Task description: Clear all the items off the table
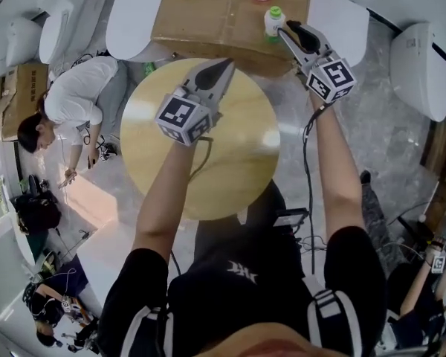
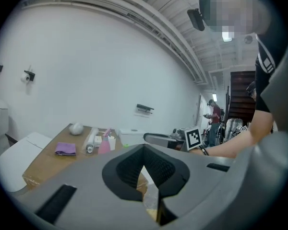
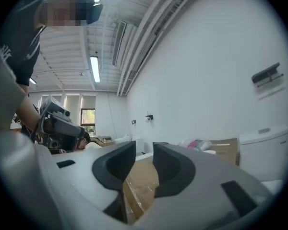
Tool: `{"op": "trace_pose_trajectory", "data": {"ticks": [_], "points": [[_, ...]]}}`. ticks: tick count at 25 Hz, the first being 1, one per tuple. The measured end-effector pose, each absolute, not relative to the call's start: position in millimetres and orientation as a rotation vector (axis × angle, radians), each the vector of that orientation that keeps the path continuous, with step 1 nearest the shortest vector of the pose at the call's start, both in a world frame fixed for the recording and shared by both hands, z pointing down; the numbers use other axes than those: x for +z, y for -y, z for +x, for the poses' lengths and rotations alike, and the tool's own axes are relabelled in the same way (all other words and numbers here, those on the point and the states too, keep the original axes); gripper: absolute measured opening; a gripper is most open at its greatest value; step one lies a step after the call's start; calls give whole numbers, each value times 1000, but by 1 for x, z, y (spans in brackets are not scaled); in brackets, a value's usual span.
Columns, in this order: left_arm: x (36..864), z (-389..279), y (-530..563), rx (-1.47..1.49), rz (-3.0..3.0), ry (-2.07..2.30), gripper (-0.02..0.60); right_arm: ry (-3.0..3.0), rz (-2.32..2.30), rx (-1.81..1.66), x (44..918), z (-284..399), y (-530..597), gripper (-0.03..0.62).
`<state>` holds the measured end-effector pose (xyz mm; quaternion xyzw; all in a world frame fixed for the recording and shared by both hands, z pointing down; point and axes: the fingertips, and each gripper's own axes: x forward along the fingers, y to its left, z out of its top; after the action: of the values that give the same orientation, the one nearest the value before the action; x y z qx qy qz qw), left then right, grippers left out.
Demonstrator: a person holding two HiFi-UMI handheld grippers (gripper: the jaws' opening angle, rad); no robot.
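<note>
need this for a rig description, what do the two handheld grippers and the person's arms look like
The left gripper and right gripper are grey with black tapered jaws. Each carries a white cube printed with black square markers. A black cable trails from the right one. The person wears a black short-sleeved shirt with white sleeve stripes.

White walls [image 2: 110, 71], grey floor [image 1: 379, 125] (ceiling strip lights [image 3: 94, 68]).

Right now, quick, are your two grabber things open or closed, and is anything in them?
The grey left gripper: closed, holding nothing.
The grey right gripper: slightly open, holding nothing.
</note>
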<state>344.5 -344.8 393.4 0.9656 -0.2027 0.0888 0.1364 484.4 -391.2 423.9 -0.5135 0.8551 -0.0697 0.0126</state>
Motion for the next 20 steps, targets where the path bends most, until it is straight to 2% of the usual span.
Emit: {"op": "trace_pose_trajectory", "data": {"ticks": [3,4,13,20], "points": [[366,333,330,206,2804,590,12,-2693,-1505,-169,379,458,359,25],[356,328,325,193,2812,592,12,-2706,-1475,-153,364,448,348,7],[258,258,253,42,2845,557,12,-2793,-1352,-73,257,355,253,6],[222,186,180,40,2899,448,13,-2829,-1324,-10,206,254,171,6]]}}
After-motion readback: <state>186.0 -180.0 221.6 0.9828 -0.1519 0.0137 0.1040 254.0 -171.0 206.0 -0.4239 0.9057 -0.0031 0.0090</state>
